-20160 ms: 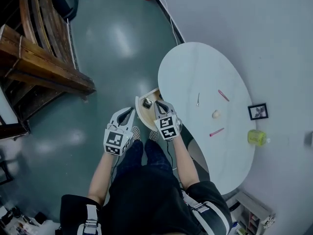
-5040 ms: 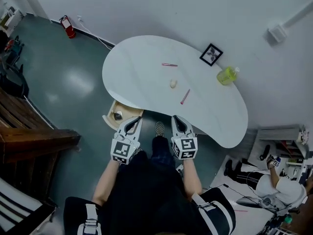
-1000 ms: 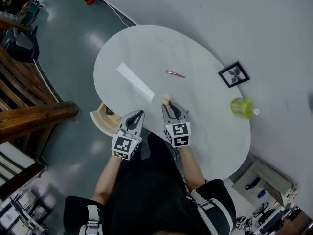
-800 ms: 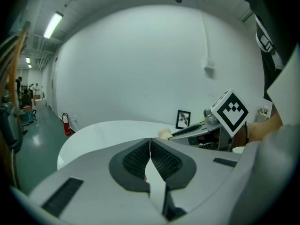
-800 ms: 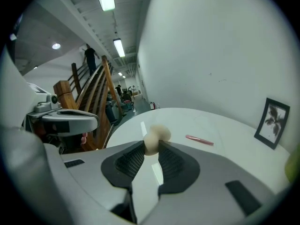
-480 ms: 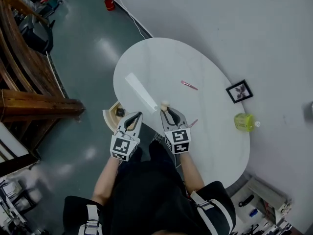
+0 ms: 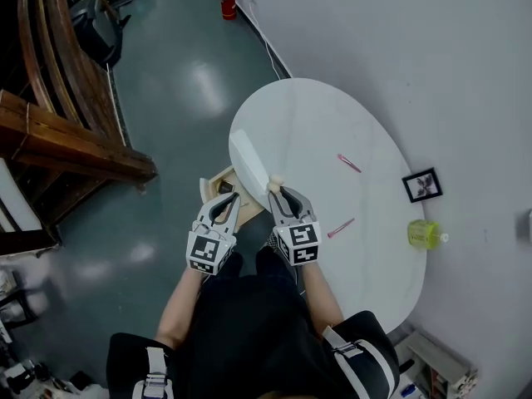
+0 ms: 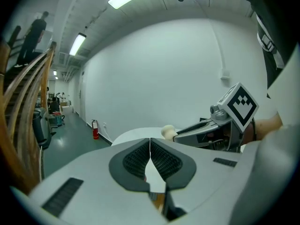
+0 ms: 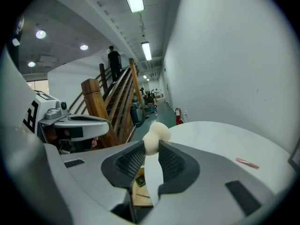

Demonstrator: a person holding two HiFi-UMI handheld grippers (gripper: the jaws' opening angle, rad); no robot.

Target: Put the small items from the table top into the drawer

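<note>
Plainly the lump (image 9: 156, 136) is the thing in hand. The right gripper (image 9: 151, 149) is clamped on its lower half and holds it above the table's (image 7: 316, 123) left edge, near the open drawer (image 7: 208, 179). To do this well, I'd carry it level past the drawer's rim, go low, and only then part the jaws. A rounded lump let go from high up would likely bounce or roll out.

The left gripper (image 8: 150, 149) hangs empty, jaws together, just beside the drawer, and ought to keep aside. A dark piece lies in the drawer. One pink stick (image 7: 349, 163) lies mid-table, and a second stick (image 7: 341, 228) lies nearer the person's edge. A frame (image 7: 421, 184) and a green bottle (image 7: 426, 233) stand at the wall-side edge, well clear of the path.
</note>
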